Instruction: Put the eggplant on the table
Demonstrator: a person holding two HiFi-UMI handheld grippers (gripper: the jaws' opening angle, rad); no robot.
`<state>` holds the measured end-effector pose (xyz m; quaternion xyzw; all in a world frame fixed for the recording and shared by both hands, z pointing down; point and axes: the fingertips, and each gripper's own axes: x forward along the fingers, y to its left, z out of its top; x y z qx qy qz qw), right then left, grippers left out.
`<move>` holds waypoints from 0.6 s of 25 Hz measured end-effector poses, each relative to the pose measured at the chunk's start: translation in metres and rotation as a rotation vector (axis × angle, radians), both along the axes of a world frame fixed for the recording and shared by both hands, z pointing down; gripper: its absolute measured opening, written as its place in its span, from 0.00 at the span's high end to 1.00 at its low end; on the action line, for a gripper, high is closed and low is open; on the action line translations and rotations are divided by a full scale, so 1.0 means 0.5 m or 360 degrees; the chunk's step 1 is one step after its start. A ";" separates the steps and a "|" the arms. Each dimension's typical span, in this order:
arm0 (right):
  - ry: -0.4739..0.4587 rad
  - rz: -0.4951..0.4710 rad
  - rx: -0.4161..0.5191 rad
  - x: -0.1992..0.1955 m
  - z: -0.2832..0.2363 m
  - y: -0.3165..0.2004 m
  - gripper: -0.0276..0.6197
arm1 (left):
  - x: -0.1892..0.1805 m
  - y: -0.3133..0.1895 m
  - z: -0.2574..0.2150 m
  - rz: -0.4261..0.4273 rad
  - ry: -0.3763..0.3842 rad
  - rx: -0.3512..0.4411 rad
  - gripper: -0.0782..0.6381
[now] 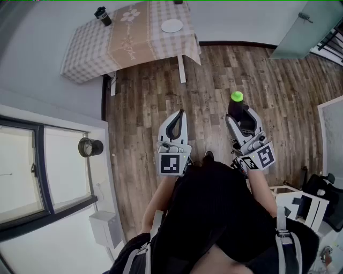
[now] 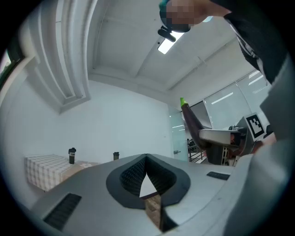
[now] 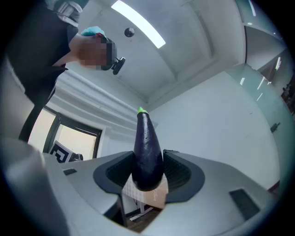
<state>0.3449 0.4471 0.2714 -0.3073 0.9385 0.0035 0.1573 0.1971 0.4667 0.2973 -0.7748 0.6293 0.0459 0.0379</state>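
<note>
A dark purple eggplant with a green stem end stands between the jaws of my right gripper, which is shut on its thick end. In the head view the eggplant points away from me over the wooden floor, held in the right gripper. My left gripper is shut with nothing in it, its tips meeting. The left gripper view also catches the eggplant at its right. The table, under a checked cloth, stands well ahead of both grippers.
On the table stand a black bottle and a white plate. A window and a round wall fitting lie to the left. A glass door is far right, white furniture near right.
</note>
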 end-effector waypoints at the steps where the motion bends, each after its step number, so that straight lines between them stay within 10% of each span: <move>1: -0.0005 -0.0014 -0.0010 -0.007 0.001 0.002 0.63 | -0.005 0.002 0.002 -0.0007 0.0010 -0.0011 0.89; 15: -0.0078 -0.0118 -0.0059 -0.128 -0.001 0.037 0.63 | -0.119 0.045 0.026 -0.0006 0.0010 -0.0037 0.89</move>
